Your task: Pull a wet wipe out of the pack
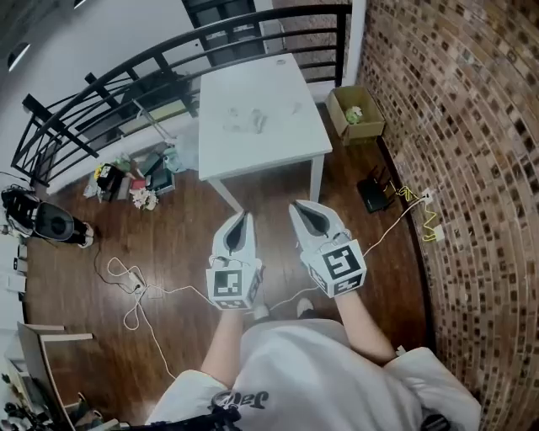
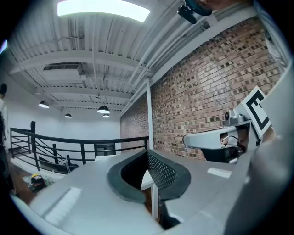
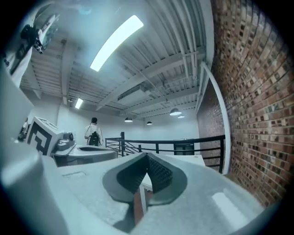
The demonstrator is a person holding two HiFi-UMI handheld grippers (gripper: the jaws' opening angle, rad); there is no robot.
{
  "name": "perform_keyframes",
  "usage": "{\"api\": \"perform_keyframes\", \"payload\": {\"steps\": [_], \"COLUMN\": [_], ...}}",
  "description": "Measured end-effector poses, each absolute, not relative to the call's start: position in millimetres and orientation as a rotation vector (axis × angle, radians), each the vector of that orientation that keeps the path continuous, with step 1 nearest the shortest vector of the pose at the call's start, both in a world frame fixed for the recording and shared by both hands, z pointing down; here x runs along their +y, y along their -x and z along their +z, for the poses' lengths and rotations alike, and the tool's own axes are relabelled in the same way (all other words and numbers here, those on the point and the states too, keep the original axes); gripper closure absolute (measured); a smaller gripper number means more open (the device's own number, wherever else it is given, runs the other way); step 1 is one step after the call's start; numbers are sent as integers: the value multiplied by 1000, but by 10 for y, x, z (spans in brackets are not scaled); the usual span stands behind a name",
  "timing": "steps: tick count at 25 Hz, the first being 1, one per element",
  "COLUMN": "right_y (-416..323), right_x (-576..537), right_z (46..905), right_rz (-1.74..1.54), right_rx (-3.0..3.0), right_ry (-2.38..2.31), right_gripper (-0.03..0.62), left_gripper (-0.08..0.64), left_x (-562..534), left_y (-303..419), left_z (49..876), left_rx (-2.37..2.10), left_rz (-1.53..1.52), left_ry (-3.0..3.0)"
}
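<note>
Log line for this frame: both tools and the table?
left tool: shut, empty | right tool: shut, empty | white table: ahead, clear of both tools

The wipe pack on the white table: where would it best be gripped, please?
The pack lies flat on the table, too small to show its opening. Probably come from above over the near edge and pinch at the middle of its top face.

brick wall (image 1: pixel 472 126) | dark wood floor (image 1: pixel 177 244) | white table (image 1: pixel 269 88) | black railing (image 3: pixel 191 139) | ceiling light (image 2: pixel 103 9)
</note>
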State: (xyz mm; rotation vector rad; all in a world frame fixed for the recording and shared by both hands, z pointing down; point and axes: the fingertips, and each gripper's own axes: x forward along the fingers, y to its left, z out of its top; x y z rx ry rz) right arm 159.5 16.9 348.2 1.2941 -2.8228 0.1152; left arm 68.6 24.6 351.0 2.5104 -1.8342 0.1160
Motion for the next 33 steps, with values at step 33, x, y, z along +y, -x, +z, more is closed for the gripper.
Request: {"api": "perform_keyframes", "payload": {"steps": [33], "right_y": [-670], "right_x": [747], "right_z": [3226], "right_rz": [17], "right_rx": [-2790], "right_ry": [-1340], "right_gripper": [600], "left_gripper": [545], "left_x": [869], "left_y": [180], "left_z": [3194], "left_rx": [-1824], "left_rz": [-5], "left_ry": [-2577]}}
